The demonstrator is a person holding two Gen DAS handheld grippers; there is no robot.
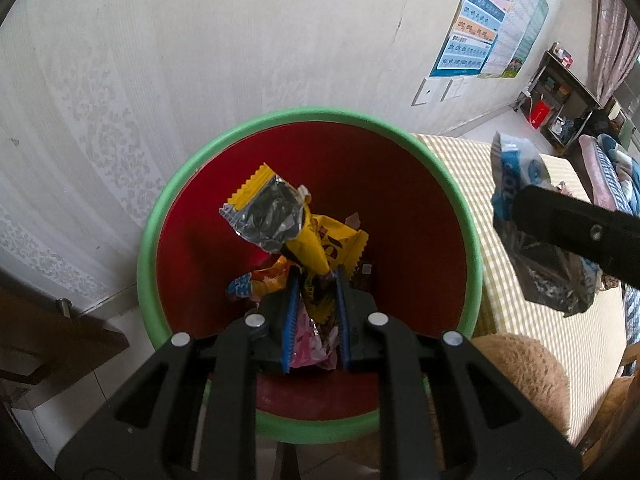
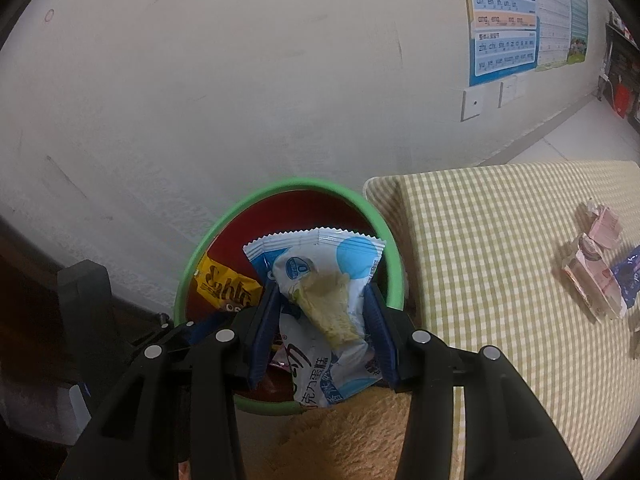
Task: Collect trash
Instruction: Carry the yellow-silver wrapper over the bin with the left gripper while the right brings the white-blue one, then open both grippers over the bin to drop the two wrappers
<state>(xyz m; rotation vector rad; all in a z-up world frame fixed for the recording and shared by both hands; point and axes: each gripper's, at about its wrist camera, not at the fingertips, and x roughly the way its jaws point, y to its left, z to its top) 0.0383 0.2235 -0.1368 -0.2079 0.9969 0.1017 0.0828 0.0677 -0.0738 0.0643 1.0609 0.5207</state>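
Note:
A red bin with a green rim (image 1: 168, 200) stands against the wall. My left gripper (image 1: 317, 278) hangs over its mouth, shut on a yellow snack wrapper (image 1: 280, 216) with a silver inside. Several wrappers (image 1: 260, 286) lie at the bin's bottom. In the right wrist view my right gripper (image 2: 320, 292) is shut on a blue-and-white cake wrapper (image 2: 320, 256) with a yellowish piece inside, held over the bin's rim (image 2: 288, 184) on its right side. The yellow wrapper (image 2: 224, 284) shows to its left. One of the right gripper's fingers (image 1: 568, 232) and its wrapper (image 1: 516, 184) appear at the right of the left wrist view.
A table with a yellow checked cloth (image 2: 500, 240) stands right of the bin, with clear-and-pink wrappers (image 2: 596, 280) and a blue one (image 2: 630, 276) on it. A tan plush thing (image 2: 340, 436) lies near the bin. Dark wooden furniture (image 1: 48, 332) stands at the left, and posters (image 2: 504, 20) hang on the wall.

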